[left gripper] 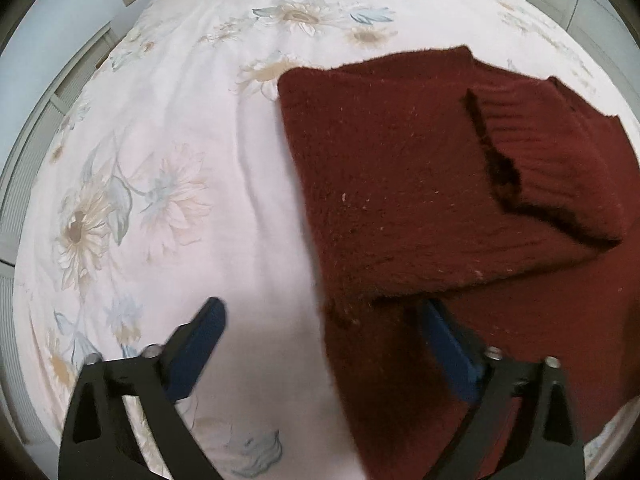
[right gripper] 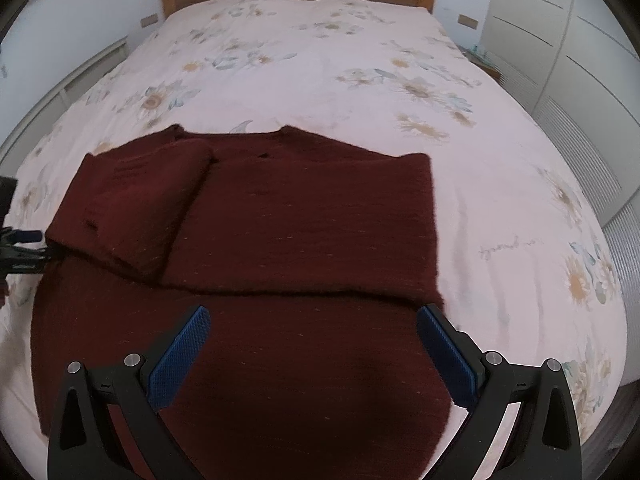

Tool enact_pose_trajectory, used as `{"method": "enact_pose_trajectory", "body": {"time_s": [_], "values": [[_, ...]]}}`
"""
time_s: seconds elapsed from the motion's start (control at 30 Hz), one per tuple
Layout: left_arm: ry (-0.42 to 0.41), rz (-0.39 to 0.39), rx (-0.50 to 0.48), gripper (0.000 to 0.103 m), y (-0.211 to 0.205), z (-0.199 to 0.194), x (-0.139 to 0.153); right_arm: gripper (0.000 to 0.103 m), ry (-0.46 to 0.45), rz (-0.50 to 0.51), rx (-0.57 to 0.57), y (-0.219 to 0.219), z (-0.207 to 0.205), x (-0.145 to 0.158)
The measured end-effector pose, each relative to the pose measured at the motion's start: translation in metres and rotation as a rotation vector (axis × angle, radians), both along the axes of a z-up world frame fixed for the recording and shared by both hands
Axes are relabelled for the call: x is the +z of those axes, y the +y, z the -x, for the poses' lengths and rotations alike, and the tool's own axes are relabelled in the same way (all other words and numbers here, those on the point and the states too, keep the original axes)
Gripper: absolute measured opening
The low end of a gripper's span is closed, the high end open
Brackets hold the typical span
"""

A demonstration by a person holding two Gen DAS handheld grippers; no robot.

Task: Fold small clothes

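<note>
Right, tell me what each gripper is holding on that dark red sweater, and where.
Nothing is held. The left gripper is open at the sweater's left edge. The right gripper is open above its lower part.

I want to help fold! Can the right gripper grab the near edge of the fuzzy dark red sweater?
Probably yes: the right gripper is open above the fuzzy dark red sweater, nothing lying between them.
</note>
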State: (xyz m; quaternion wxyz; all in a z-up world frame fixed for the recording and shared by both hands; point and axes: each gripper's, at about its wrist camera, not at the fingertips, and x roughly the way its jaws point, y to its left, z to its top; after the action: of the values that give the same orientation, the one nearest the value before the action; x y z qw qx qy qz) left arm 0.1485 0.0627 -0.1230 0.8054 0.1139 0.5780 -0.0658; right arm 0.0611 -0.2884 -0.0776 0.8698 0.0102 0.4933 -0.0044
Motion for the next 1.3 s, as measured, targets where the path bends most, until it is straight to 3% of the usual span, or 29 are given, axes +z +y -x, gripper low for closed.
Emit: {"method": "enact_pose_trajectory", "body": {"time_s": [0.03,0.27,0.37,0.5,0.67,0.8,0.93,1.03,1.13,1.2,1.23,1.27,1.3], "values": [[0.009,0.001,-0.002,0.077,-0.003,-0.003,-0.007,0.103,0.001,0.003,0.008,0.004,-0.002,0.0],[0.008,0.069,-0.012,0.058,-0.015,-0.015,-0.018,0.103,-0.016,0.026,0.113,0.055,-0.027,0.007],[0.006,0.081,-0.034,0.044,-0.019,-0.017,-0.019,0.103,-0.042,0.031,0.179,0.086,-0.043,0.014],[0.015,0.108,-0.055,0.016,-0.024,-0.019,-0.018,0.103,-0.064,0.045,0.268,0.129,-0.064,0.02],[0.023,0.111,-0.055,0.012,-0.03,-0.024,-0.016,0.102,-0.049,0.057,0.382,0.181,-0.088,0.012],[0.027,0.118,-0.052,0.012,-0.028,-0.024,-0.016,0.102,0.017,0.126,0.439,0.213,-0.108,-0.016],[0.033,0.129,-0.047,0.012,-0.011,-0.028,-0.024,0.102,0.1,0.132,0.449,0.224,-0.12,-0.043],[0.038,0.137,-0.046,0.013,-0.001,-0.025,-0.024,0.1,0.113,0.143,0.435,0.225,-0.125,-0.055],[0.037,0.138,-0.048,0.013,0.002,-0.023,-0.025,0.078,0.129,0.137,0.41,0.224,-0.131,-0.058],[0.036,0.14,-0.047,0.013,0.003,-0.023,-0.026,0.048,0.139,0.122,0.409,0.224,-0.135,-0.056],[0.037,0.142,-0.046,0.013,0.003,-0.023,-0.026,0.038,0.136,0.124,0.413,0.225,-0.134,-0.054],[0.038,0.144,-0.045,0.013,0.005,-0.023,-0.027,0.019,0.129,0.129,0.417,0.224,-0.134,-0.052],[0.039,0.147,-0.043,0.013,0.006,-0.023,-0.027,0.016,0.124,0.131,0.417,0.222,-0.133,-0.049]]}}
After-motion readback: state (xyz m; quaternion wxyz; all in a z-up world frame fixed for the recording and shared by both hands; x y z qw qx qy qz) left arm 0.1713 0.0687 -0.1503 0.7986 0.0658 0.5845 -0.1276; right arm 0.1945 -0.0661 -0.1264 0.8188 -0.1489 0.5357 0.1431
